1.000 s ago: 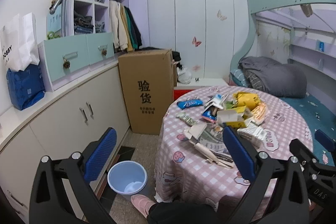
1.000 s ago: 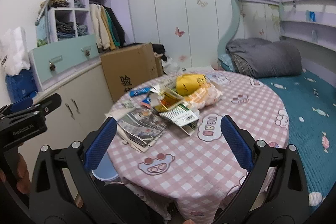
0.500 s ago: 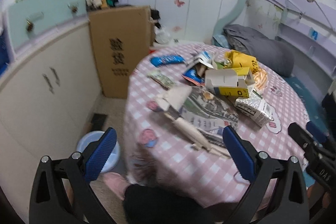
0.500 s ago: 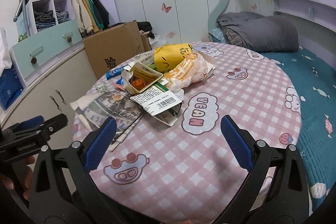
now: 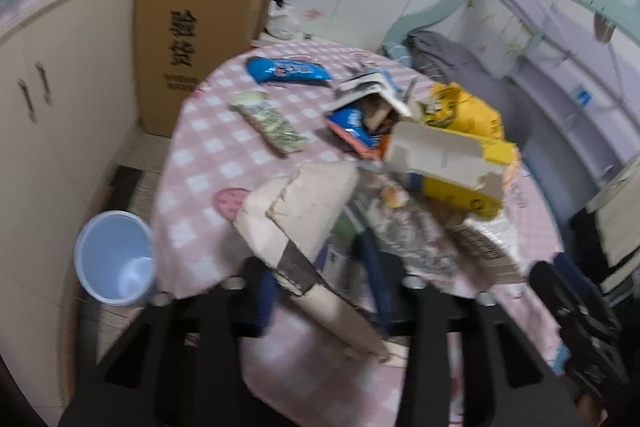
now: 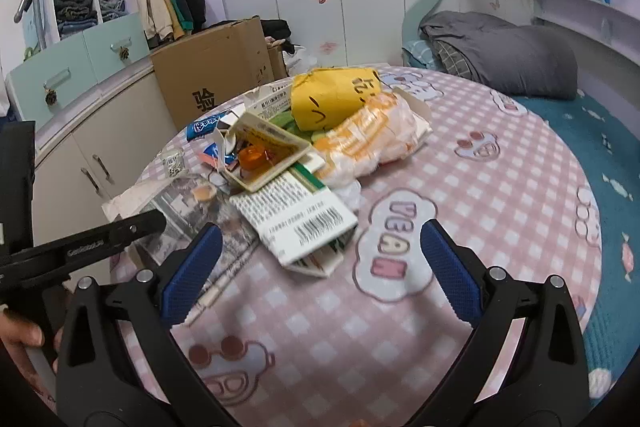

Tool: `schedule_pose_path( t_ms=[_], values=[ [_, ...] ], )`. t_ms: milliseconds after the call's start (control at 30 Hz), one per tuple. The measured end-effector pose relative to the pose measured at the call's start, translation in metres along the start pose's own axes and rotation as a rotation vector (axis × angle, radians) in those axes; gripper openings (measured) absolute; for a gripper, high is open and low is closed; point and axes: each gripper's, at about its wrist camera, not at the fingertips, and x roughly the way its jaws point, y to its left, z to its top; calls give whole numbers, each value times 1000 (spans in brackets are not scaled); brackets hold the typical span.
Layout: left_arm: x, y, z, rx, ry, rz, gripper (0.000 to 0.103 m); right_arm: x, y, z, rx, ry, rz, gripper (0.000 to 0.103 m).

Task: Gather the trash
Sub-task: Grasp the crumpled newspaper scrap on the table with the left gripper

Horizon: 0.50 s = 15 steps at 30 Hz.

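- The left claw [image 5: 320,283] has its blue pads drawn close on either side of the torn cardboard [image 5: 304,219]; the view is blurred, so whether they already pinch it cannot be told
- Judged step: gripping that cardboard to carry it to the bin [image 5: 116,259], which stands on the floor just beside the surface [image 5: 200,163], to the left
- A good grip would take the thick part, not the ragged edge, which may tear; lifting slowly should keep the newspaper [image 5: 416,247] beneath from sliding off
- The right claw [image 6: 320,271] hangs wide open above the surface, holding nothing, just short of the barcode carton [image 6: 300,223]
- The trash sits heaped mid-surface: flat stiff card, a glossy blue wrapper [image 5: 286,69], a crinkly yellow bag [image 6: 334,99], a crumpled plastic pack [image 6: 368,141]
- The checked cloth looks soft and may drag
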Motion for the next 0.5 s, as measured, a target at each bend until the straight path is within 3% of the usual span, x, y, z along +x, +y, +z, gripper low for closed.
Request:
schedule_pose_path(
  t_ms=[67, 133, 167, 200, 233, 500],
  values=[
    [-7, -2, 1, -1, -36, -28, 15, 0, 5, 6, -15, -15, 15, 97],
    [-18, -3, 4, -15, -60, -94, 9, 4, 13, 14, -45, -16, 28, 96],
    [-24, -3, 5, -22, -72, -120, 6, 7, 17, 18, -59, -9, 43, 90],
    [-29, -3, 6, -18, -89, -131, 6, 8, 20, 20, -66, -3, 53, 79],
    [-37, -7, 8, -4, -114, -137, 4, 10, 24, 23, -72, 2, 68, 74],
    [-94, -13, 14, 40, -259, -140, 3, 51, 40, 42, -38, 101, 181, 54]
  ],
)
